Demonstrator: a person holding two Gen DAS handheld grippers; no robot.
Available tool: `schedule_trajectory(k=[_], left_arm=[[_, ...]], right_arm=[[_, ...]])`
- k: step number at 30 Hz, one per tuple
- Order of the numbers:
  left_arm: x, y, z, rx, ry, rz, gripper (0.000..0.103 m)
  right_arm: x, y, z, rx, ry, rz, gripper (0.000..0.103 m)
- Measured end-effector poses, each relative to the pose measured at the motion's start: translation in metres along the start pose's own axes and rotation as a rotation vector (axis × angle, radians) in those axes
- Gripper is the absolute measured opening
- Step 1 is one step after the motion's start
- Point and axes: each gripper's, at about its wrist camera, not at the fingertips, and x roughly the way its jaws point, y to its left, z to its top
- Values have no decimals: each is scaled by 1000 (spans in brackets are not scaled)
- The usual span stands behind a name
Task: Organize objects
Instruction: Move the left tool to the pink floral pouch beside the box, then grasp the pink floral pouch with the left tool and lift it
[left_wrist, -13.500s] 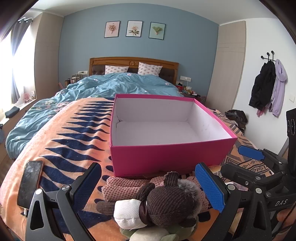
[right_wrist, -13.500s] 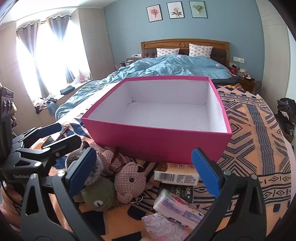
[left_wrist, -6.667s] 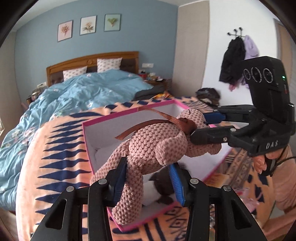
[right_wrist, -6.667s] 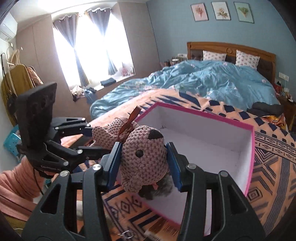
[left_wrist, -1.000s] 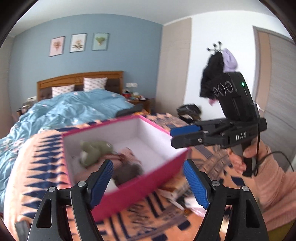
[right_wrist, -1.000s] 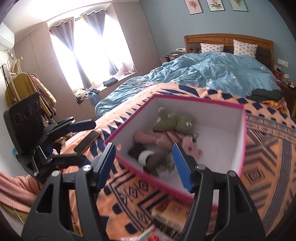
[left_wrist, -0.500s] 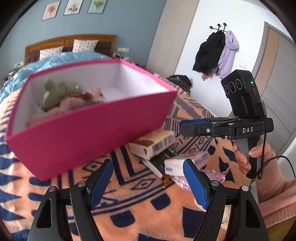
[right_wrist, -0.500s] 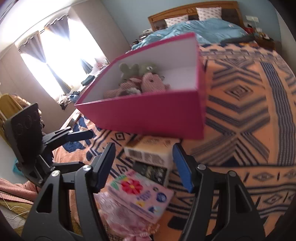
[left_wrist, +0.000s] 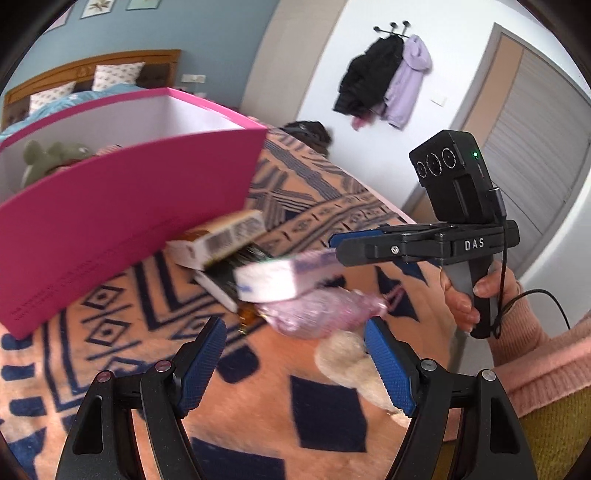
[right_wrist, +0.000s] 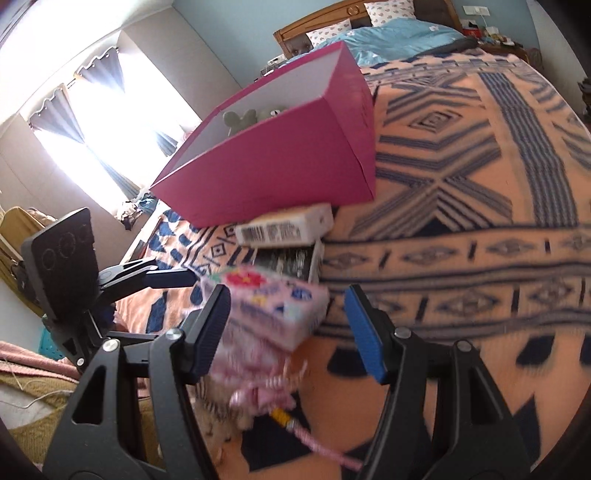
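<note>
Bedroom blanket (right_wrist: 461, 206), packets heaped beside pink box (left_wrist: 122, 206)
Both my grippers, left gripper (left_wrist: 295, 363) and right gripper (right_wrist: 288, 325), gape empty, aiming at the pink tissue pack (right_wrist: 277, 310) for boxing

I see blue wall (left_wrist: 207, 33) with framed prints (left_wrist: 96, 6) | wooden headboard (left_wrist: 74, 70), blue duvet (right_wrist: 399, 35) | coats on wall hooks (left_wrist: 384, 81) | bright curtained window (right_wrist: 107, 122) | orange patterned blanket (right_wrist: 461, 184)
</note>
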Motion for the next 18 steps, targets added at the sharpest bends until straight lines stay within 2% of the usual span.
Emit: schedule_trajectory(k=[5,9,13,14,16,17,18], left_arm=[[7,-7,-1,16,18,-15,78],[12,-8,-2,17,40,-7,68],[16,-6,-7,-10,62,-25,58],[16,-5,-8,-13,60,-32,55],[16,-5,-9,-18,58,-33,53],[14,-4,-9,-20,55,-36,52],[12,-4,-10,-19,50,-39,50]], right_arm=[[-5,8,-18,-6,18,33,66],[0,21,-27,-36,36,53,66],[11,21,-31,-32,49,29,66],[13,20,-31,-24,49,41,65],[18,21,-31,-30,59,44,58],[20,25,-32,-43,61,46,50],[21,29,-32,-63,60,37,48]])
